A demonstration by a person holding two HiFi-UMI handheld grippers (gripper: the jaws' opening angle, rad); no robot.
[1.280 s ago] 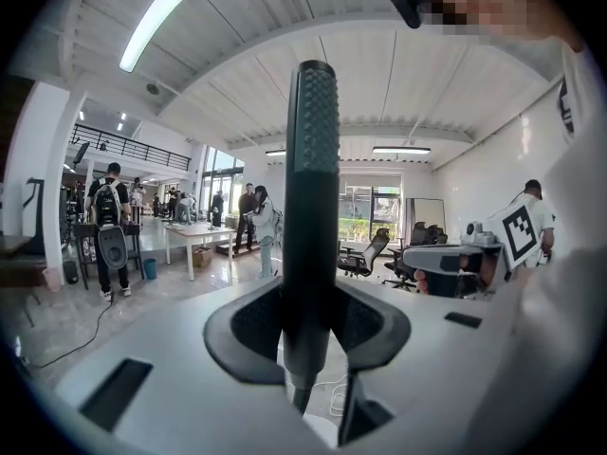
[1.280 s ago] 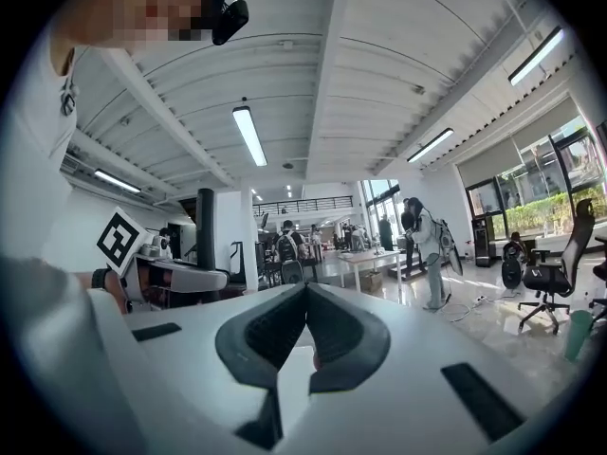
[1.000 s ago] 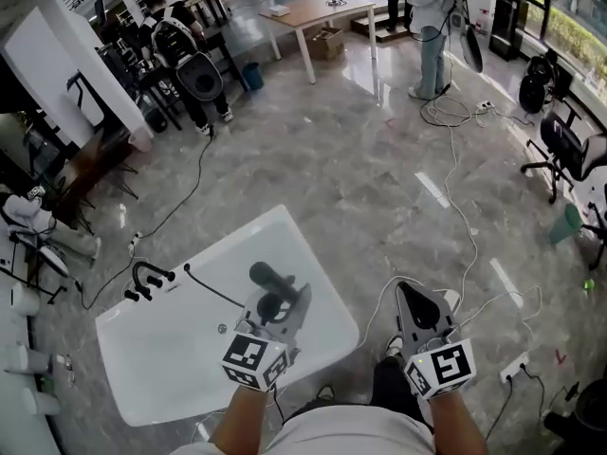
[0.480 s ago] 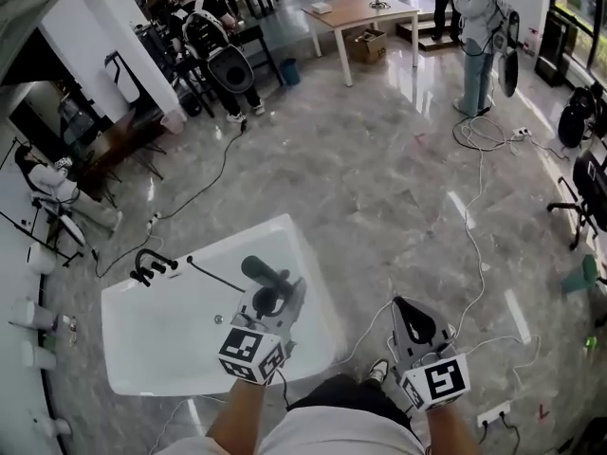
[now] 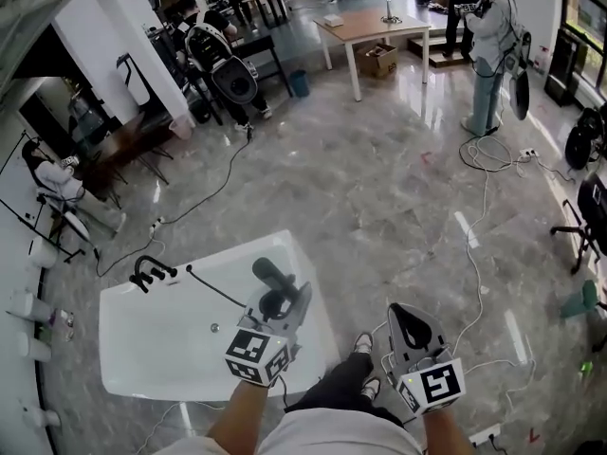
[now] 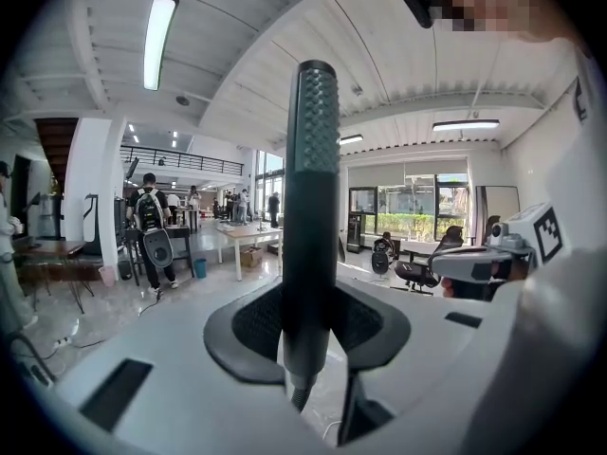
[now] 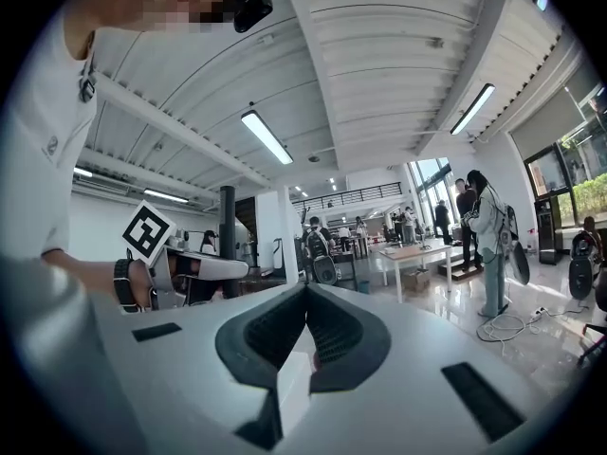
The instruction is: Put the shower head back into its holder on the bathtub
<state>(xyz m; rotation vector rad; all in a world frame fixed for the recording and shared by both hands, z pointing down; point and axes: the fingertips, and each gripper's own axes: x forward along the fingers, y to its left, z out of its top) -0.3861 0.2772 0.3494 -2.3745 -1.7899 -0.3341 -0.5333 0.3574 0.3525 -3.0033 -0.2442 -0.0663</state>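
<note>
The dark shower head (image 5: 269, 275) hangs over the white bathtub (image 5: 161, 344), near its right end. My left gripper (image 5: 276, 301) is shut on the shower head's handle (image 6: 311, 207), which stands upright between the jaws in the left gripper view. A thin hose (image 5: 211, 286) runs from it to the black faucet and holder (image 5: 150, 273) at the tub's far left rim. My right gripper (image 5: 405, 314) is over the floor to the right of the tub, its jaws shut with nothing between them (image 7: 305, 297).
A drain (image 5: 215, 327) sits in the tub floor. The person's foot (image 5: 363, 342) stands by the tub's right corner. White cables (image 5: 474, 254) trail over the grey floor on the right. A desk (image 5: 372, 28), chairs and people are farther off.
Both grippers have swung sideways together as the person turned, and the tub has slid left in the head view. The left gripper's hold on the shower head is unchanged.
</note>
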